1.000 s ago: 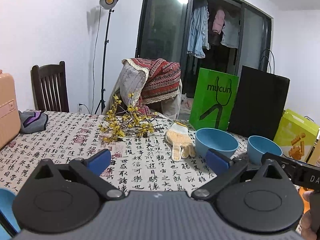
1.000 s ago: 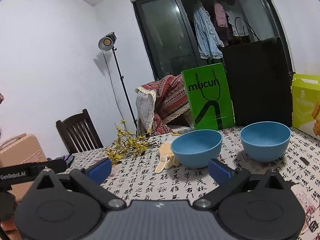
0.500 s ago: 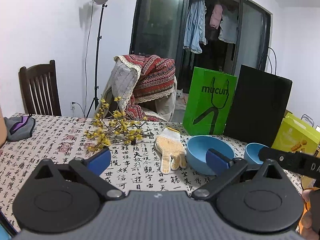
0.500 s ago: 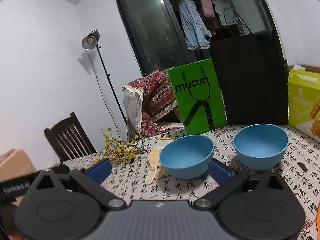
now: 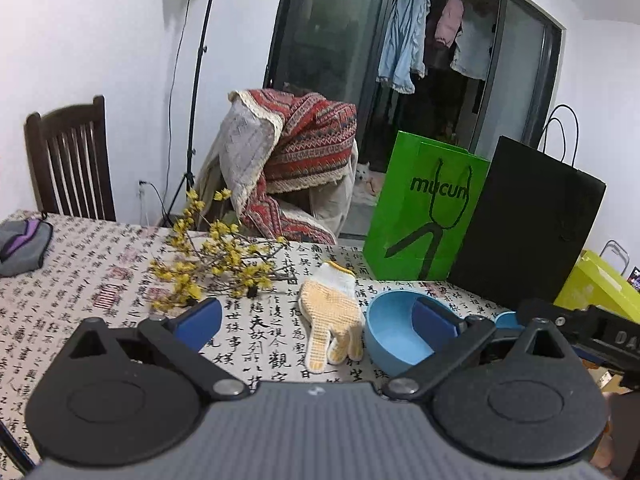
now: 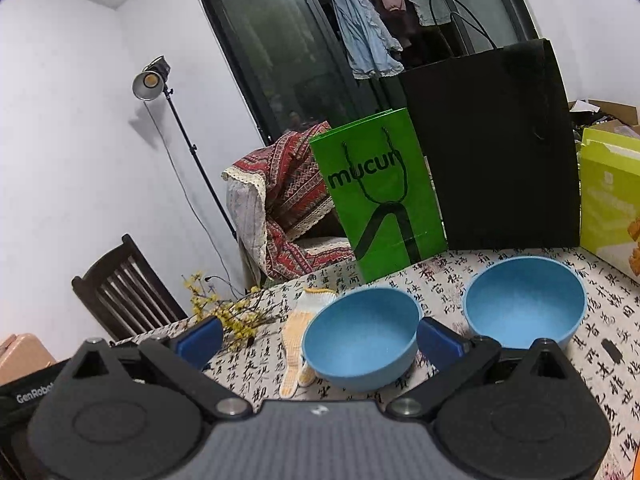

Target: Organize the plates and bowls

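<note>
Two blue bowls stand on the calligraphy-print tablecloth. The nearer blue bowl (image 6: 362, 338) lies just ahead of my right gripper (image 6: 318, 340), between its open blue fingertips. The second blue bowl (image 6: 524, 304) is to its right. In the left wrist view the nearer bowl (image 5: 394, 334) sits partly behind the right fingertip of my left gripper (image 5: 316, 322), which is open and empty. Only a sliver of the second bowl (image 5: 506, 320) shows there, behind the other gripper's black body.
A yellow-and-white work glove (image 5: 332, 316) lies left of the bowls, with a spray of yellow flowers (image 5: 216, 260) beyond it. A green paper bag (image 6: 380, 200), a black bag (image 6: 492, 148) and a yellow box (image 6: 608, 200) stand behind the bowls. A grey pouch (image 5: 22, 244) lies far left.
Both grippers have moved forward and tilted; the bowls now sit larger and closer in the right wrist view. The left view has swung rightward, losing the peach case at the left.
</note>
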Motion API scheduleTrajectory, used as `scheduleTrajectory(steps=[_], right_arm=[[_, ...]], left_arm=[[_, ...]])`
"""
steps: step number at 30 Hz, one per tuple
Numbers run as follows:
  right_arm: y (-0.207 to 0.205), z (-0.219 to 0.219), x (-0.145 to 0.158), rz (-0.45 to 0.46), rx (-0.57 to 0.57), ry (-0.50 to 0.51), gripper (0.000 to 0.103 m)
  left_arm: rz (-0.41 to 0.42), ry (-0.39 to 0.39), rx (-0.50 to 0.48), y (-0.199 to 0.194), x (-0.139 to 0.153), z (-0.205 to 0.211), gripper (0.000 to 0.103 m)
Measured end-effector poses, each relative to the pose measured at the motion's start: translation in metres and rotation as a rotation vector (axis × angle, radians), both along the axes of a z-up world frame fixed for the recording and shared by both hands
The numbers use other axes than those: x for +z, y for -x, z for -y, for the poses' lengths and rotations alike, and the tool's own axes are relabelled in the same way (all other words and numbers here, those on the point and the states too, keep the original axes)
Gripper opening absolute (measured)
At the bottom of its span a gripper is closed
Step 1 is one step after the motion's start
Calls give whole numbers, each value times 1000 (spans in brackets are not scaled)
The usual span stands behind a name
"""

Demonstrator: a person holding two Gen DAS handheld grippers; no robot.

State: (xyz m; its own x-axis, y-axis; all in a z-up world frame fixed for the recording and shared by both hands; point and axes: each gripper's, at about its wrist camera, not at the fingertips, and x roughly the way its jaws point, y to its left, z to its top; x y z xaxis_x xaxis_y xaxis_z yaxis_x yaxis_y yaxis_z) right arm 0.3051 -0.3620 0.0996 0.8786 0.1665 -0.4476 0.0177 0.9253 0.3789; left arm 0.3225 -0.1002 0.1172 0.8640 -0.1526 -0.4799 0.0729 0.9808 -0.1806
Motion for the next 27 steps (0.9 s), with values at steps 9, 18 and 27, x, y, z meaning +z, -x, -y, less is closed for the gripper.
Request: scheduleTrajectory(steps=[9,18,27], right_arm=[[-49,-2,-5,-47,-3,11,103],[-86,1,-32,-79,-19,16,103],[-109,9,-61,-68,13,40,103]], left_arm=[[-119,49,94,-50,-5,-4,103],[-171,42,116,-92,-26,6,103],[-183,3,159,-120,-55,27,103]])
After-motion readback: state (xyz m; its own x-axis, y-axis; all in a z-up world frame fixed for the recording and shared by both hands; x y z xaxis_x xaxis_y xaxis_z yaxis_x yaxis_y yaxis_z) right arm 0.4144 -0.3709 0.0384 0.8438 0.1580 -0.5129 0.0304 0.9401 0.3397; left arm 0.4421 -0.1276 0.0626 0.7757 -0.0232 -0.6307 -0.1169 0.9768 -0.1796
